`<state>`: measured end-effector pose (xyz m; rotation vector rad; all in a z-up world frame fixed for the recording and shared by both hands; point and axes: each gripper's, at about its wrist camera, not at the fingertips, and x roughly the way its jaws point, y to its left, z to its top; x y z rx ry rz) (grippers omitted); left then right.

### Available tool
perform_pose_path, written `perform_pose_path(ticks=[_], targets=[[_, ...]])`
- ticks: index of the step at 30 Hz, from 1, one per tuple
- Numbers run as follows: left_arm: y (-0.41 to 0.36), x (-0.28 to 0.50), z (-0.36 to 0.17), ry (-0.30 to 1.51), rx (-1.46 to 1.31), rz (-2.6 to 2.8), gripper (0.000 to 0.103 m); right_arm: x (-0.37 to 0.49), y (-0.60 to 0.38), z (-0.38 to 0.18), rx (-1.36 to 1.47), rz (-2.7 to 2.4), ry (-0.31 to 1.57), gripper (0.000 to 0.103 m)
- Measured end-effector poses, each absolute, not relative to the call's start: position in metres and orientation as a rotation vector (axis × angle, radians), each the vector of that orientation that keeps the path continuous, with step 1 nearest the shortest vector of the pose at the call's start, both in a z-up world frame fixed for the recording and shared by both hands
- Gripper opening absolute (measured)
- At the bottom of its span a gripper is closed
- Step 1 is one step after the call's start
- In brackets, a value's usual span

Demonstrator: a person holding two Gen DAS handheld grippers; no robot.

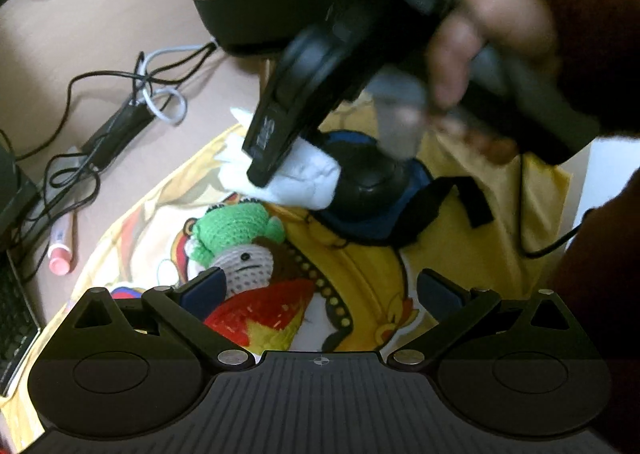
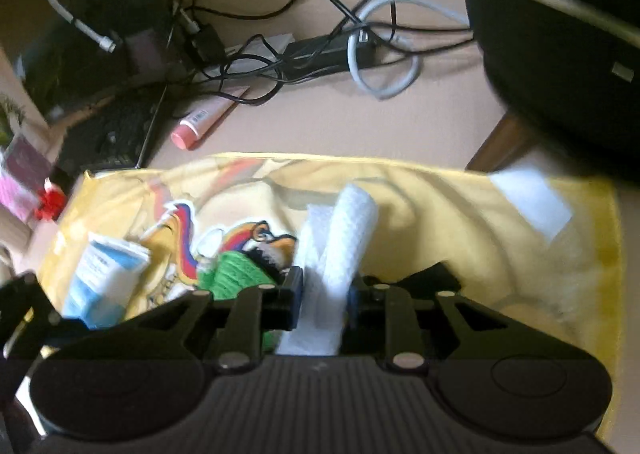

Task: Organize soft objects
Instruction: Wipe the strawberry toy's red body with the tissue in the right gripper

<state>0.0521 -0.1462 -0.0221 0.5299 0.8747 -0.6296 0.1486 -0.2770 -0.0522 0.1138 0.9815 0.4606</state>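
A beige desk (image 2: 328, 122) carried, from left to right, a dark keyboard (image 2: 116, 130), a pink tube (image 2: 204, 120), tangled cables (image 2: 304, 50) and a black appliance (image 2: 560, 54); a yellow printed cloth (image 2: 460, 214) lay nearer the cameras; on it sat a blue-and-white box (image 2: 106, 282), a crocheted doll (image 1: 240, 250) with a green cap and a blue-edged black pad (image 1: 372, 190). The left gripper (image 1: 320, 294) stood with jaws wide apart, holding nothing, above the doll. The right gripper (image 2: 322, 294) was clamped on a white rolled cloth (image 2: 340, 246), lying beside the black pad.

light: dim, warm | blur: right tool (image 1: 260, 170) smeared | edges: fisheye-bent, dark corners
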Motion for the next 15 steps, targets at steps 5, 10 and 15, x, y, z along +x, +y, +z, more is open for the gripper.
perform_pose_path(ticks=[5,10,15], targets=[[-0.148,0.062,-0.033,0.872,0.585,-0.535,0.103,0.139,-0.289,-0.044,0.203,0.569,1.015,0.014],[-0.13,0.084,-0.044,0.955,0.558,-0.419,0.103,0.131,-0.284,-0.046,0.307,0.703,1.07,0.014],[-0.107,0.105,-0.056,1.083,0.443,-0.286,0.103,0.149,-0.277,-0.055,0.534,0.856,1.127,0.014]])
